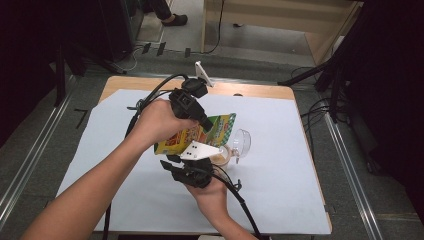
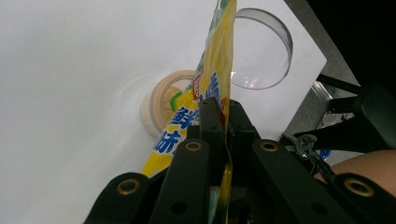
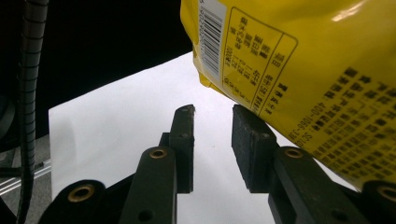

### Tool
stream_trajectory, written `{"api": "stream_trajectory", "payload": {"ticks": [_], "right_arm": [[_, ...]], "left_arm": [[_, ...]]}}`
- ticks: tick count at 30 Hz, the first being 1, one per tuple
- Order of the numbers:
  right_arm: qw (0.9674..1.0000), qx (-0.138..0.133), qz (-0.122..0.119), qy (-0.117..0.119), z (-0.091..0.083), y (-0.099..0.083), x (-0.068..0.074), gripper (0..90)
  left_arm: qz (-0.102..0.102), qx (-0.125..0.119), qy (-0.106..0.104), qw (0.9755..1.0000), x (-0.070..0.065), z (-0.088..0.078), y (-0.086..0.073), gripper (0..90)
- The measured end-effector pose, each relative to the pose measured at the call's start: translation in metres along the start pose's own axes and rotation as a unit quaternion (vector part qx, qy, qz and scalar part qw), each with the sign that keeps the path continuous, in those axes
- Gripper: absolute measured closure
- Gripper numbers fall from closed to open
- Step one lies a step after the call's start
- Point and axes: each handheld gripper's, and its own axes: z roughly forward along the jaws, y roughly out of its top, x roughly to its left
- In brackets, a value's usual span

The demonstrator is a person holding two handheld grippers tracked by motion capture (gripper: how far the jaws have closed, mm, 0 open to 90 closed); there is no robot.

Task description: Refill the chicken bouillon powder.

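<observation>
My left gripper (image 1: 205,124) is shut on the edge of a yellow and green food packet (image 1: 220,126), holding it tilted above the table. In the left gripper view the jaws (image 2: 223,112) pinch the packet (image 2: 218,65) edge-on, over a small round tub (image 2: 161,109) of beige stuff. A clear round lid (image 2: 261,51) lies just beyond the tub. My right gripper (image 1: 175,161) sits under the packet's lower corner. Its jaws (image 3: 212,140) stand apart with nothing between them, and the packet's printed back (image 3: 303,60) hangs above and to their right.
A white sheet (image 1: 280,190) covers the wooden table (image 1: 250,90). The tub (image 1: 222,159) and the clear lid (image 1: 241,142) sit near the middle, right of both hands. Black cables trail from each gripper. Dark stands and floor rails flank the table.
</observation>
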Motion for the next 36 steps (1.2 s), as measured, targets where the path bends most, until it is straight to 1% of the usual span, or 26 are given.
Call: {"api": "stream_trajectory", "payload": {"ticks": [14, 19, 21, 26, 30, 31, 36], "right_arm": [[1.0, -0.003, 0.004, 0.004, -0.0007, 0.0004, -0.0006, 71.0], [1.0, -0.004, 0.003, 0.003, -0.0013, 0.0007, -0.0008, 71.0], [1.0, -0.005, 0.002, 0.002, -0.0016, 0.0008, -0.0011, 71.0], [1.0, -0.005, 0.001, 0.001, -0.0018, 0.0008, -0.0013, 70.9], [1.0, -0.006, 0.001, 0.0, -0.0018, 0.0009, -0.0013, 71.0], [1.0, -0.006, 0.002, 0.0, -0.0019, 0.001, -0.0012, 71.0], [1.0, -0.008, -0.001, -0.002, -0.0022, 0.0011, -0.0016, 71.0]], "left_arm": [[0.002, 0.004, 0.001, 1.0, -0.0016, 0.0012, 0.0018, 88.7], [0.005, 0.007, 0.001, 1.0, -0.0018, 0.0026, 0.0038, 88.7], [0.003, 0.008, 0.002, 1.0, -0.0023, 0.0031, 0.0047, 88.7], [0.005, 0.01, -0.003, 0.9999, -0.0011, 0.0042, 0.0058, 88.7], [0.004, 0.008, -0.003, 1.0, -0.0008, 0.0056, 0.0068, 88.6], [0.005, 0.011, -0.002, 0.9999, -0.0007, 0.0052, 0.0073, 88.6], [0.005, 0.014, -0.003, 0.9999, -0.0011, 0.0064, 0.0093, 88.7]]}}
